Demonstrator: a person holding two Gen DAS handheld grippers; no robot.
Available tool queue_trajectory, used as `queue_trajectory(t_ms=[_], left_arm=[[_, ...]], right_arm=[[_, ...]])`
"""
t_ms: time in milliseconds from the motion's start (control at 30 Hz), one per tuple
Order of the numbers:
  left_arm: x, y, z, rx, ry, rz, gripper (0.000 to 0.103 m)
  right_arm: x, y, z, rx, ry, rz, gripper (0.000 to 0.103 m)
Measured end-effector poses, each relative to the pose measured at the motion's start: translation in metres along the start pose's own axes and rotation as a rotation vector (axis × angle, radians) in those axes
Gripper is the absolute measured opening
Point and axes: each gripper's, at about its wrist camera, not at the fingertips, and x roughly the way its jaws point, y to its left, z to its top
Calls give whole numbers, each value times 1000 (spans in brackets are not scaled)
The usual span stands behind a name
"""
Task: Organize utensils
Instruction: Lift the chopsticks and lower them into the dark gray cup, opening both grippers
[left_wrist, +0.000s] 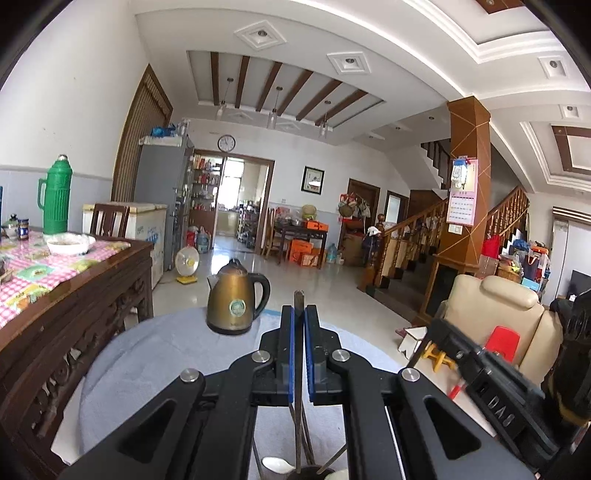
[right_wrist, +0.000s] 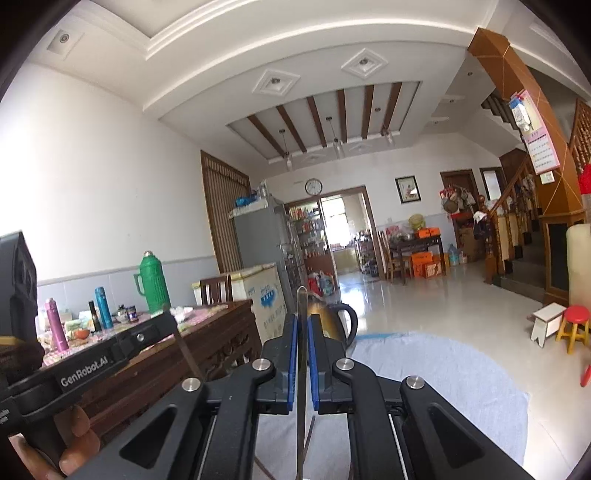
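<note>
A: What is the left gripper (left_wrist: 299, 317) doing?

B: Its blue-padded fingers (left_wrist: 291, 347) are pressed together on a thin flat metal handle (left_wrist: 298, 301). The handle stands upright between the pads, its squared end poking out past the fingertips, and the rest of it runs down behind them towards the bottom edge of the left wrist view.

A: And down there?

B: A white spoon bowl (left_wrist: 275, 463) and a few more thin stems show near a dark round rim, but I cannot tell which stem belongs to what.

A: The right gripper (right_wrist: 302, 325)?

B: Same story: it is clamped on a utensil handle (right_wrist: 302, 295) of shiny metal with a rounded tip, upright, caught between the blue pads (right_wrist: 293, 354) and sticking out above them. Its lower end is out of sight.

A: Where are the two relative to each other?

B: In the right wrist view the left gripper sits to the left, with its own metal strip hanging from its fingers. Both are above a round table covered by a pale grey cloth (left_wrist: 147, 354). A bronze electric kettle (left_wrist: 236, 301) stands on that cloth, beyond the fingertips, well apart from either handle
</note>
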Motion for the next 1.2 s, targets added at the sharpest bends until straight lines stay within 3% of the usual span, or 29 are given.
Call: queue_trajectory(t_ms=[233,433,533,600,667,767,867,1067,1200], left_arm=[[13,-5,-31,-15,92,8,5],[39,-9,-55,21,258,25,6],[36,-7,-61,18,283,26,20],[29,-2,-62,7,275,33,42],[18,5,-62,-5,260,38,44],[6,17,-64,-26,271,61,60],[-5,29,-74,-37,305,112,63],[-26,44,-113,-57,449,229,67],[-42,43,-135,-63,517,260,67]], right_arm=[[4,2,-30,-17,74,-10,7],[16,-10,-49,-6,197,-51,8],[13,-25,-53,43,236,-55,9],[7,-37,-53,66,224,-70,13],[-4,-51,-53,101,210,-87,27],[-21,-68,-50,139,182,-120,45],[-41,-90,-49,169,160,-170,55],[-80,-140,-61,228,202,-278,55],[-116,-168,-73,284,229,-330,55]])
